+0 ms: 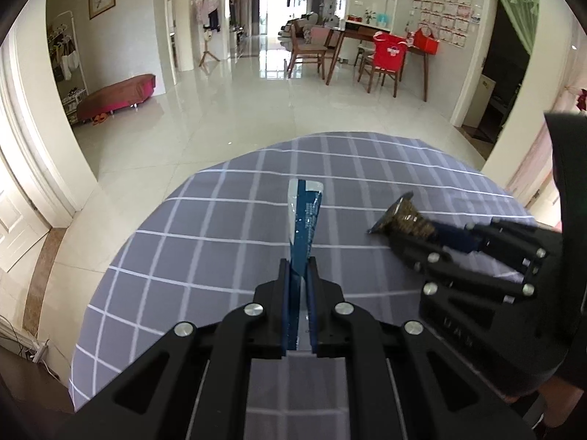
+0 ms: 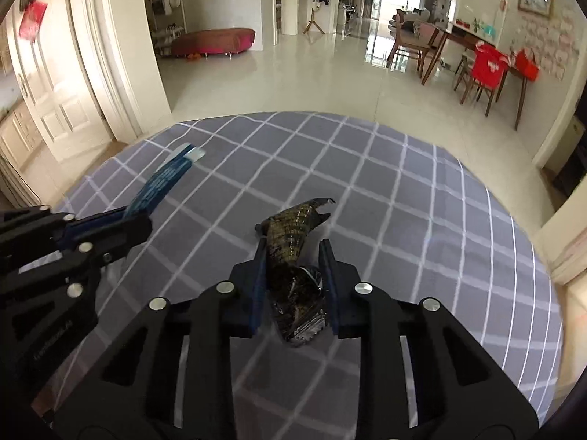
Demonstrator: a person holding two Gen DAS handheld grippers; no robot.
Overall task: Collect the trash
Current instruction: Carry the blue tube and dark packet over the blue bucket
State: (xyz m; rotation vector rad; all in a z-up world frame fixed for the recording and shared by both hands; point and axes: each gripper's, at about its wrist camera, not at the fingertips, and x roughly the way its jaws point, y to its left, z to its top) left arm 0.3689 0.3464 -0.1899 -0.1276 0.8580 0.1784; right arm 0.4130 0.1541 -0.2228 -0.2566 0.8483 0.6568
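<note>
Left gripper [image 1: 298,262], black frame with blue pads, is pressed together on a long flattened blue-and-white foil wrapper [image 1: 305,216], pinching its lower end so the strip sticks up and forward out of the jaws over the table; wrapper has a dark blue body with tiny white print, a pale silvery-white stripe along its left edge and a white sealed end at the top; in the right wrist view the same wrapper [image 2: 165,179] angles away from the left gripper [image 2: 137,220], its white tip pointing toward the far left rim of the table, whether lifted or brushing the cloth I cannot tell; right gripper [image 2: 293,256] has its jaws closed in around a crumpled dark brown-and-gold patterned foil wrapper [image 2: 293,234], left pad against the wrapper's side, right pad touching the crushed shiny lower part, so it reads as pinching it; this wrapper is curled like a horn, torn jagged dark tip pointing up-right, silvery inner foil showing at the bottom near the gripper body; from the left wrist view the brown wrapper [image 1: 400,216] pokes out of the right gripper [image 1: 418,236] with a flat silver sealed edge, sitting low on the cloth; both pieces are over the round table with grey tablecloth with white grid lines [image 1: 183,256], left one near centre, right one just right of it, well apart from each other
</note>
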